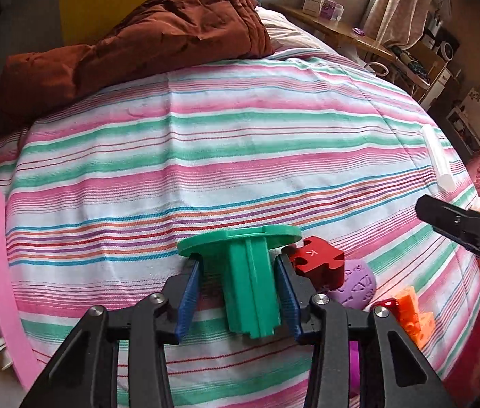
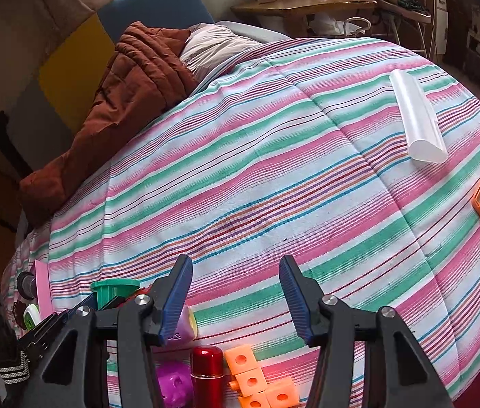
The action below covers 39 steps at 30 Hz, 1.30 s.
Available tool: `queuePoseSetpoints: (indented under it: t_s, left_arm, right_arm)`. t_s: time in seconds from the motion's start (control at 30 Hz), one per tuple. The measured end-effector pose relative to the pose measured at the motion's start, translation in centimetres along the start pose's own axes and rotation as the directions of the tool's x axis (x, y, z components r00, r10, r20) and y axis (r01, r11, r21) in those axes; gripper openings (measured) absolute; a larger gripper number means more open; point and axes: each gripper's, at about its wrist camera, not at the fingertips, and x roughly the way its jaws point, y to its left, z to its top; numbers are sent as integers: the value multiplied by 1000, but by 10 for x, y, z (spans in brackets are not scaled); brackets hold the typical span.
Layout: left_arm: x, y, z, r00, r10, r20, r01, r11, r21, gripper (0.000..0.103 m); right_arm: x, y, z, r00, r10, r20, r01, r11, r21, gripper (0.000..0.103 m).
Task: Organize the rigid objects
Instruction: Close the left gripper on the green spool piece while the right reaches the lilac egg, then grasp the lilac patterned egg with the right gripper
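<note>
- Spool lies on the bed, between the left gripper fingers
- Puzzle block just right of the spool, ball touching the block's right side
- Cubes lie near the bed's front edge, below the right gripper
- Tube lies far right, well apart from the rest
- Blanket is heaped at the bed's far end
- Board lies along the left edge
</note>
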Motion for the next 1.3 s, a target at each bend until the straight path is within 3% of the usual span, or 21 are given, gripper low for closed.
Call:
queuePoseSetpoints:
  t_s: [0.03, 0.17, 0.3, 0.57, 0.63, 0.7, 0.87, 0.97, 1.1, 1.3]
  left_arm:
    - [3, 3, -2, 1000, -5, 2, 5, 1000, -9, 31]
    - [-8, 15, -16, 999, 6, 49, -5, 1000, -26, 30]
    - [-23, 25, -42, 997, 36, 71, -34, 999, -34, 31]
    - [-53, 20, -102, 991, 72, 115, -73, 997, 0, 31]
    - [-59, 18, -115, 990, 72, 124, -73, 997, 2, 31]
    - [-62, 16, -123, 988, 73, 134, -75, 997, 7, 31]
    - [-63, 15, -133, 986, 71, 152, -77, 997, 29, 31]
    - [-62, 19, -134, 986, 63, 155, -67, 997, 23, 31]
    - [-62, 20, -137, 984, 58, 169, -63, 998, 25, 31]
    - [-62, 21, -137, 983, 50, 176, -55, 998, 20, 31]
  right_arm:
    - [0, 0, 0, 1000, -1, -1, 1, 1000, 0, 54]
    - [3, -2, 1, 1000, -2, -12, 2, 1000, 6, 54]
    - [7, 2, -1, 998, 52, -43, -52, 999, -9, 54]
    - [21, 42, -19, 974, 153, -167, -182, 968, -174, 54]
    - [24, 56, -29, 969, 147, -198, -194, 950, -245, 58]
    - [30, 68, -40, 967, 116, -229, -186, 931, -314, 69]
    - [42, 86, -58, 975, 14, -224, -117, 884, -453, 73]
    - [48, 87, -56, 977, 6, -214, -106, 881, -461, 73]
    - [46, 81, -43, 991, -24, -133, -39, 893, -448, 63]
    - [49, 70, -37, 987, -35, -158, -33, 912, -409, 63]
